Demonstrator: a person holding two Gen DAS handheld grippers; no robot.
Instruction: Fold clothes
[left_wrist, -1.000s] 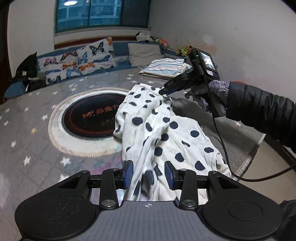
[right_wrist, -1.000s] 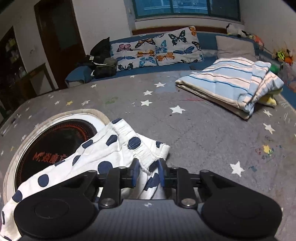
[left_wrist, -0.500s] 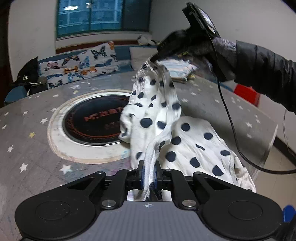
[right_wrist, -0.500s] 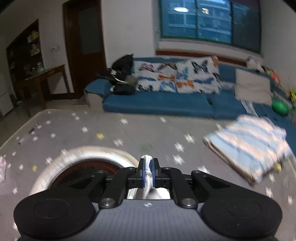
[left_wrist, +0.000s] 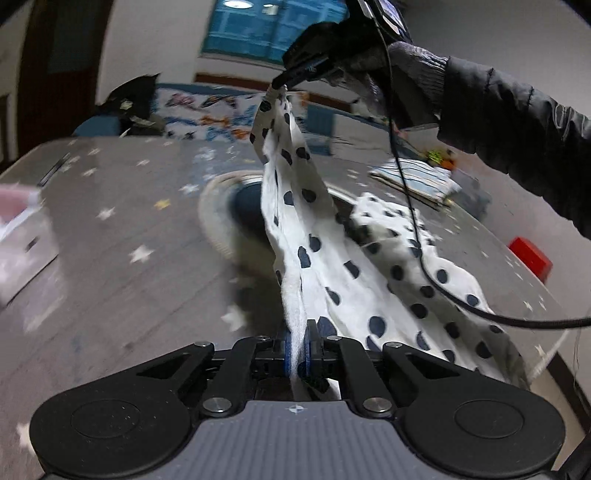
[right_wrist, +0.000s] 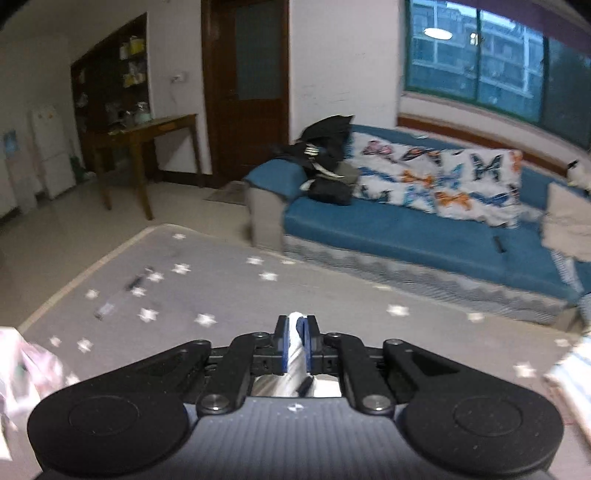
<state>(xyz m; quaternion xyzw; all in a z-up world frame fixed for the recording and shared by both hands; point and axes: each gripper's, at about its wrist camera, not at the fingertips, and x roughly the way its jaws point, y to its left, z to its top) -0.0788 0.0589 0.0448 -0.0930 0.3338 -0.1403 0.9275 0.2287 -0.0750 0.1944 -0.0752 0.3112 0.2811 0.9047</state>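
Both grippers, left (left_wrist: 296, 345) and right (right_wrist: 296, 341), pinch the white cotton garment with navy polka dots (left_wrist: 314, 236), stretched between them above the grey star-patterned surface (left_wrist: 122, 229). No fold made (a striped folded pile (left_wrist: 417, 177) lies beyond); folding remains.

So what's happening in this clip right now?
A person holds a gripper in each hand, and both are clamped on one white polka-dot garment. The left gripper pinches one end low down. The right gripper, held high, pinches the other end. The cloth is stretched between them, with the rest draped on the star-patterned tabletop. A folded striped garment lies farther back.
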